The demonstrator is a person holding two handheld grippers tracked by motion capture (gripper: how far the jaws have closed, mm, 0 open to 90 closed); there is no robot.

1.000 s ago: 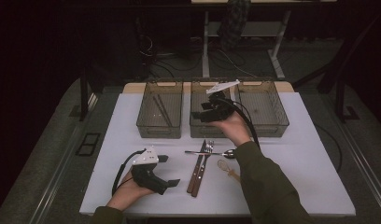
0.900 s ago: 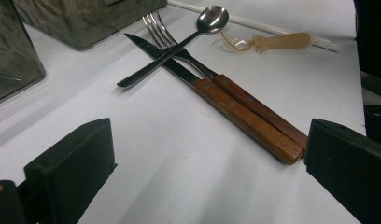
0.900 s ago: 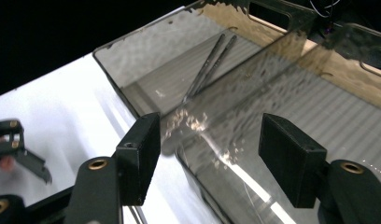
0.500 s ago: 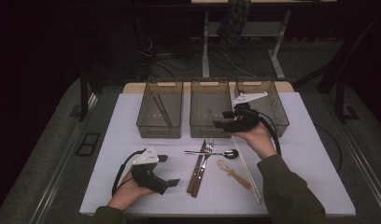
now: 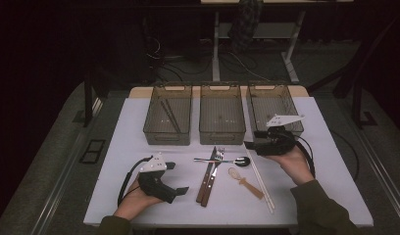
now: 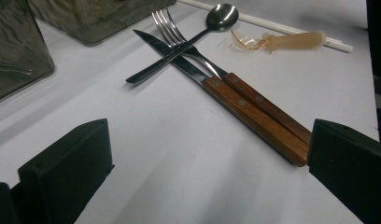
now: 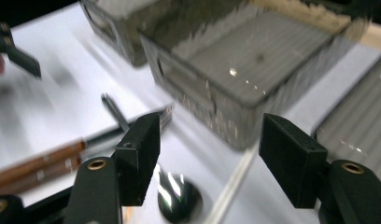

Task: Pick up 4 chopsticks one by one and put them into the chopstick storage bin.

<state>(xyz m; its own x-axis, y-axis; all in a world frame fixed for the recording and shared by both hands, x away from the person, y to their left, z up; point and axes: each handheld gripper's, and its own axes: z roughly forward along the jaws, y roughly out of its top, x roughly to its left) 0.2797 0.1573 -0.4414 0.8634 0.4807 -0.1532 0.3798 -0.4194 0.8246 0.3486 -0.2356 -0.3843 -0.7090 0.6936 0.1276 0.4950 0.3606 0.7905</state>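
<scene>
Both grippers gape empty (jaws wide): left gripper (image 5: 181,190) near table edge (image 5: 227,221), right gripper (image 5: 248,145) by spoon (image 5: 241,160).

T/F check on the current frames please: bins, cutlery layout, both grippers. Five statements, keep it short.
1. Three bins sit in a row at the table's far side. True.
2. The left bin is empty. False: thin dark sticks lie in it.
3. The spoon lies across the knife and fork. True.
4. The right gripper is shut on the spoon. False: its fingers are apart, above the spoon bowl.
5. The left gripper holds the knife. False: it is open, short of the wooden handles.
</scene>
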